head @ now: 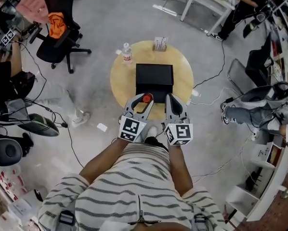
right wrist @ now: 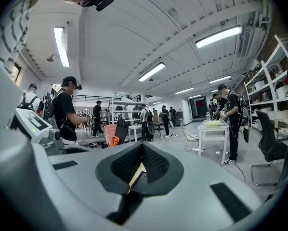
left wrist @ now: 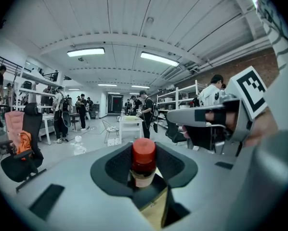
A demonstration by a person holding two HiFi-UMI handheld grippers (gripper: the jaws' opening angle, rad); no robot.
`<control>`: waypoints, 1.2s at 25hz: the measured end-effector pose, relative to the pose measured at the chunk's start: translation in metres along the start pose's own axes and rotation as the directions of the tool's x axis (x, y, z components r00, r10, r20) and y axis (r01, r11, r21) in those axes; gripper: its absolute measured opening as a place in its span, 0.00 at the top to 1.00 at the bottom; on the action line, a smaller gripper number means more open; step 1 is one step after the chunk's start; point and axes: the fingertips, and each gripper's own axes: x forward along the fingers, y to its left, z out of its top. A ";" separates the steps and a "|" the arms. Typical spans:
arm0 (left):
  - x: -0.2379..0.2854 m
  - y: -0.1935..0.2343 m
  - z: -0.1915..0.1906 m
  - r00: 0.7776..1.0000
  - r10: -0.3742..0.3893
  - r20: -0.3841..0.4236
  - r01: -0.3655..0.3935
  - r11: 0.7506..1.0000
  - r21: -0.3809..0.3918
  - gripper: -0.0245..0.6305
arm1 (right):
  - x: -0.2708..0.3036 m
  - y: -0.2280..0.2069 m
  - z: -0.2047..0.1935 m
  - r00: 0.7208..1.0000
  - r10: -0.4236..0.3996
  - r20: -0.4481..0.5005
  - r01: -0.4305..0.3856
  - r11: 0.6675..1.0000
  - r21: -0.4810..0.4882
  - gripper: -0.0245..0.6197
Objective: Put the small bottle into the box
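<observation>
The small bottle [left wrist: 143, 162] with a round red cap and a pale brownish body sat upright between the jaws of your left gripper [left wrist: 144, 173], which were clamped on its shoulder just under the cap. You held it over the near edge of the round pale wooden table [head: 120, 76], just short of the black rectangular box [head: 154, 81] at the table's middle. It looked light and rigid, probably smooth-walled, so I judged it could slip or swivel if the squeeze eased. A hold on the straight body below the cap seemed safer than one on the cap itself. Your right gripper [right wrist: 141, 165] hung beside the left one with its jaws nearly together on nothing. I could not tell whether the box stood open. Counted: one small bottle, one black box, two grippers, one larger clear plastic water bottle [head: 127, 53] at the table's far-left edge, and one small pale card stand [head: 160, 44] at its far edge.
</observation>
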 end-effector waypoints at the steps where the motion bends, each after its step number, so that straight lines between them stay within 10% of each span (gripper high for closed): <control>1: 0.003 0.002 -0.001 1.000 0.005 -0.005 -0.005 1.000 0.001 0.73 | 0.003 -0.001 -0.001 1.000 0.008 -0.004 -0.008 1.000 -0.003 0.95; 30: 0.064 -0.008 -0.050 0.990 0.062 -0.128 -0.064 0.998 -0.018 0.73 | -0.011 -0.044 -0.051 0.991 0.067 -0.118 -0.061 0.997 0.051 0.95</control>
